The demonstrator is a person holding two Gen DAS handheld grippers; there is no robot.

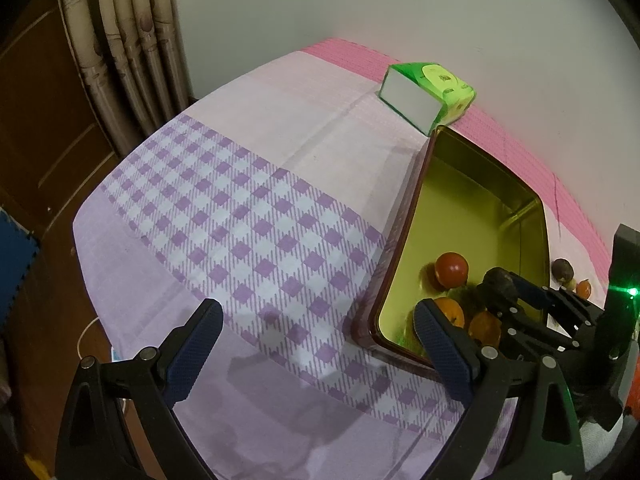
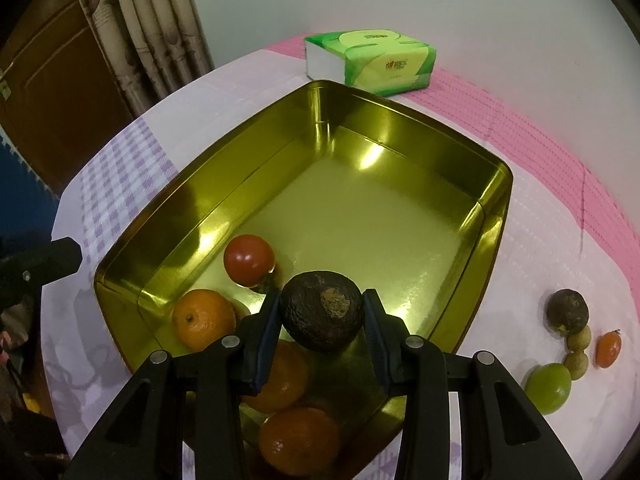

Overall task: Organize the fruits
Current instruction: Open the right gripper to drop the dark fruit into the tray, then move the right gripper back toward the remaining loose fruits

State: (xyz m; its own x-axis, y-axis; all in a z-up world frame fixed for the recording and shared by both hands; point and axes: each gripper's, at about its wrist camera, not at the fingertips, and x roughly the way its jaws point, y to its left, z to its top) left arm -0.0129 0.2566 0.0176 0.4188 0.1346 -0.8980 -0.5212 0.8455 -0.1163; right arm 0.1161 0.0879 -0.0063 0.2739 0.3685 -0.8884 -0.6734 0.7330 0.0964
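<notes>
1. Step in hand: the transfer of one fruit into the gold-coloured rectangular metal tin point(image 2: 496, 184). The right gripper point(image 2: 320, 320) pinches a dark, wrinkled, round fruit point(image 2: 320, 316) between its two blue-padded fingers point(image 2: 266, 332), one pad on each side of the fruit.
2. Position of the held fruit: it hangs over the near end of the tin, above the tin floor and not resting on it. The left wrist view confirms this, showing the dark fruit point(image 1: 498, 286) in the right gripper point(image 1: 506, 294) over the near right part of the tin point(image 1: 400, 240).
3. Contents of the tin: a red tomato point(image 2: 249, 259) lies near the left wall; three oranges point(image 2: 203, 318) lie at the near end, two of them partly hidden under the gripper.
4. Fruits outside: on the pink and lilac tablecloth point(image 2: 540, 240), right of the tin, lie a second dark fruit point(image 2: 567, 309), two small tan fruits point(image 2: 580, 338), a small orange fruit point(image 2: 609, 349) and a green round fruit point(image 2: 548, 388).
5. Left gripper point(image 1: 316, 350): its jaws stand spread and empty over the checked cloth, left of the tin.
6. A green tissue pack point(image 2: 370, 60) lies beyond the far end of the tin.
7. Next move, as a judgement: lower the fruit onto bare floor right of the tomato, clear of the oranges, then part the fingers. The round fruit may roll on the smooth metal.
</notes>
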